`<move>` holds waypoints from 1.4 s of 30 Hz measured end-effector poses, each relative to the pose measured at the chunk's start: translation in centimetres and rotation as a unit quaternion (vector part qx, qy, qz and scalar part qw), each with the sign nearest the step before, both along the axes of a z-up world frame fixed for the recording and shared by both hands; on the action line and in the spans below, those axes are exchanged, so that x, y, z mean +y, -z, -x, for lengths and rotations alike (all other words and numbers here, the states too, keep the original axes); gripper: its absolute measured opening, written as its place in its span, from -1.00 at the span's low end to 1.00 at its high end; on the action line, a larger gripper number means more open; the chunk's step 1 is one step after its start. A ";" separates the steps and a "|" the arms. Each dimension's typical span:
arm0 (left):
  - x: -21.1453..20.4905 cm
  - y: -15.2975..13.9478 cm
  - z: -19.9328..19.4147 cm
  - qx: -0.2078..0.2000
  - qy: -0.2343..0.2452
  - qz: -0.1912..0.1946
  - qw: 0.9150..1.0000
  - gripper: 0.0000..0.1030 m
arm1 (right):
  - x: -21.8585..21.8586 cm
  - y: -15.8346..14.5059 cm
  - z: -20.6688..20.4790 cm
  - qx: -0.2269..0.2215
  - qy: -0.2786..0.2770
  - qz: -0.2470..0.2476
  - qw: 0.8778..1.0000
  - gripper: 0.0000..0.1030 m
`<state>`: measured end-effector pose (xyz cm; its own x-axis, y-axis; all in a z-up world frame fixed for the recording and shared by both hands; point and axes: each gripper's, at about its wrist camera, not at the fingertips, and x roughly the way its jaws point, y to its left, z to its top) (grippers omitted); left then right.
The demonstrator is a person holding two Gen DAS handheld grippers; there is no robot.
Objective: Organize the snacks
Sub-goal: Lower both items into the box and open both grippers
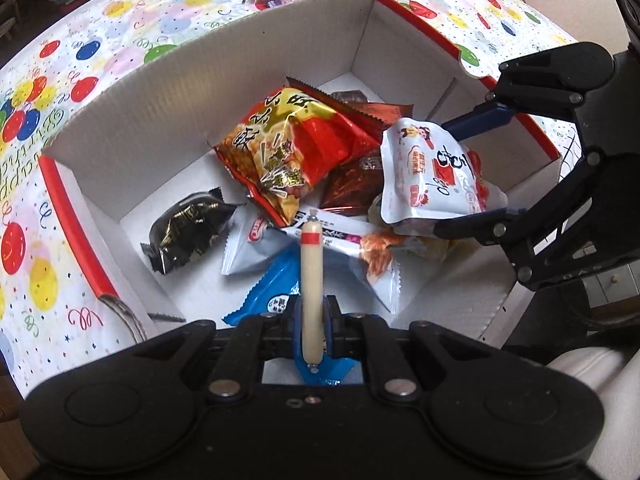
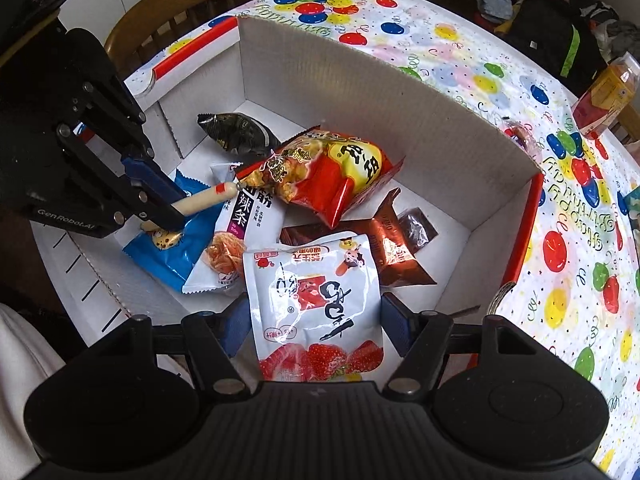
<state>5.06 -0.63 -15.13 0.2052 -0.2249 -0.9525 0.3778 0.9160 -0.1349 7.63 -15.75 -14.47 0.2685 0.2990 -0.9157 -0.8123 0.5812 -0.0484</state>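
Pinched upright in the left gripper (image 1: 313, 312), whose jaws are closed on it, a cream sausage stick (image 1: 311, 280) hangs over the white cardboard box (image 1: 224, 76) on the balloon-print tabletop (image 1: 80, 60). Beside it, the right gripper (image 2: 314, 322) has its jaws clamped on a white strawberry pouch (image 2: 316, 304) above the snack pile inside
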 end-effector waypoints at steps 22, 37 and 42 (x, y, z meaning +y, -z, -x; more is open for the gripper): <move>0.0 -1.6 1.1 -0.026 -0.002 0.017 0.999 -0.56 | -0.9 -2.9 0.5 -0.005 0.047 -0.041 0.998 0.63; -0.7 -6.9 1.6 -0.126 -0.001 0.019 0.992 0.69 | -3.1 -9.0 0.1 -0.044 0.081 -0.095 0.991 0.87; -1.6 -9.0 -0.4 -0.165 -0.010 0.018 0.986 0.80 | -4.3 -10.8 -1.5 -0.072 0.085 -0.103 0.988 0.87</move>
